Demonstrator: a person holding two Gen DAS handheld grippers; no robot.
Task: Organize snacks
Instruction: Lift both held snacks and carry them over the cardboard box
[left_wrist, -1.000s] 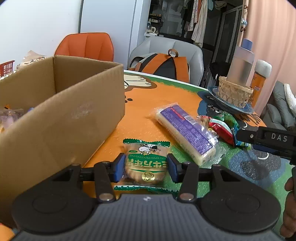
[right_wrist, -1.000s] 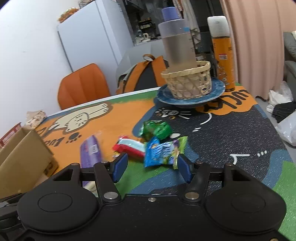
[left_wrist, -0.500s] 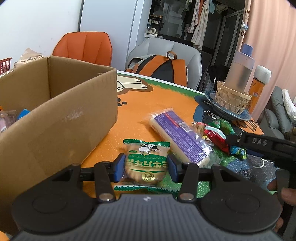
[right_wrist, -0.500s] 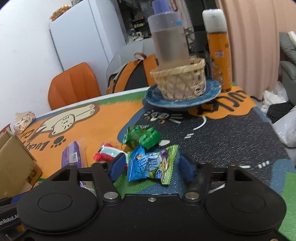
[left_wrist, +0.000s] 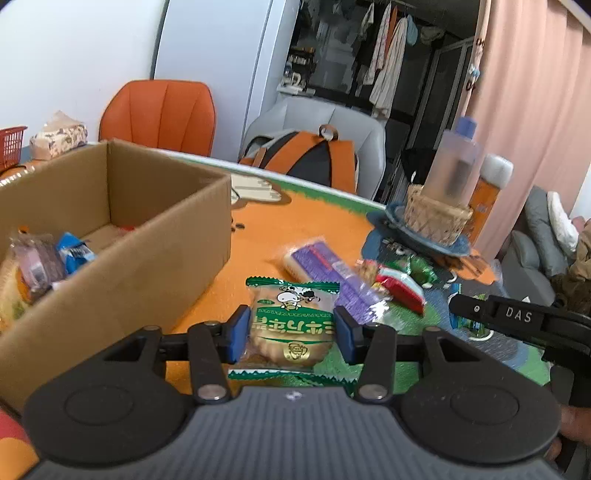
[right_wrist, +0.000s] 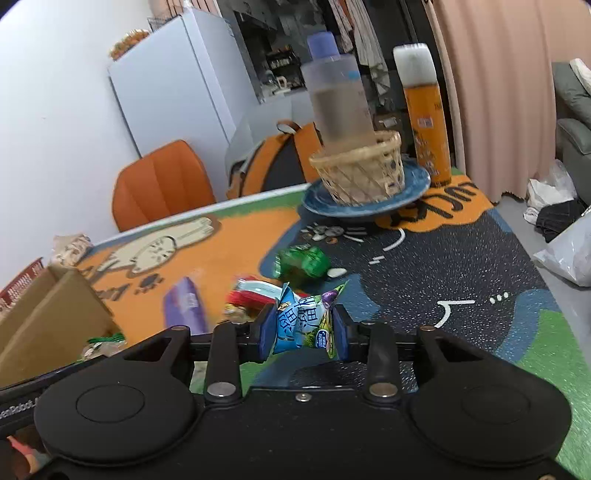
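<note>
Left gripper (left_wrist: 291, 334): its blue-padded fingers (left_wrist: 236, 334) pinch a green-edged biscuit packet (left_wrist: 290, 325) from both sides, lifted clear of the bench (left_wrist: 258, 236).
Right gripper (right_wrist: 303, 330): its jaws have just been closing, and now the fingers (right_wrist: 266, 328) squeeze a blue candy packet (right_wrist: 301, 325) so that the wrapper crumples between them.
Cardboard box (left_wrist: 122, 236): open-topped, on the orange part of the bench, left of the biscuit packet; several wrapped snacks lie inside at its near end.
Purple packet (left_wrist: 328, 269): long, lying flat on the bench beyond the left gripper.
Red packet (right_wrist: 251, 293): on the bench just beyond the candy packet, beside the purple packet.
Green packet (right_wrist: 303, 262): farther on, near the dark part of the bench.
Wicker basket (right_wrist: 360, 173): on a blue plate (right_wrist: 417, 184) at the far side, holding a frosted bottle (right_wrist: 338, 92).
Orange can (right_wrist: 424, 114): upright just beside the plate.
</note>
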